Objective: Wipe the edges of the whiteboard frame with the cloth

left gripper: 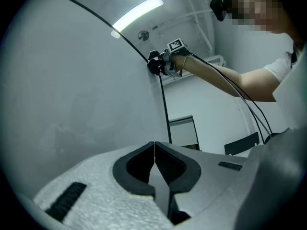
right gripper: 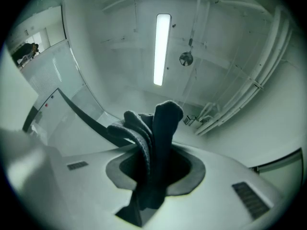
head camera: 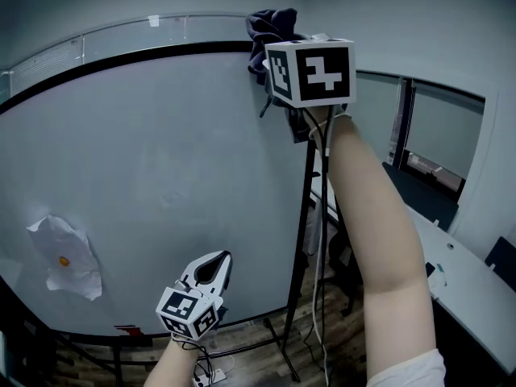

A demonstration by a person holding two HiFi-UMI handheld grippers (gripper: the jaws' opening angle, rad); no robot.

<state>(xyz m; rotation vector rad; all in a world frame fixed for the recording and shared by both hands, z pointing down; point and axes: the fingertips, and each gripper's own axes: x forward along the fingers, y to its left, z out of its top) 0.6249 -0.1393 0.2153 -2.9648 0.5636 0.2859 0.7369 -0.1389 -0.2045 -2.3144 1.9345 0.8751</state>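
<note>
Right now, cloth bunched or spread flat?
Bunched. The dark cloth sits crumpled in folds, pinched in the right claw at the top corner of the whiteboard frame.

Ceiling strip light (right gripper: pixel 161 49), wood floor (head camera: pixel 258 351)

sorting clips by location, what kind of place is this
Probably an office or meeting room: a big whiteboard on a stand, a long desk with a chair to the right, and a strip light and bare pipes overhead.
</note>
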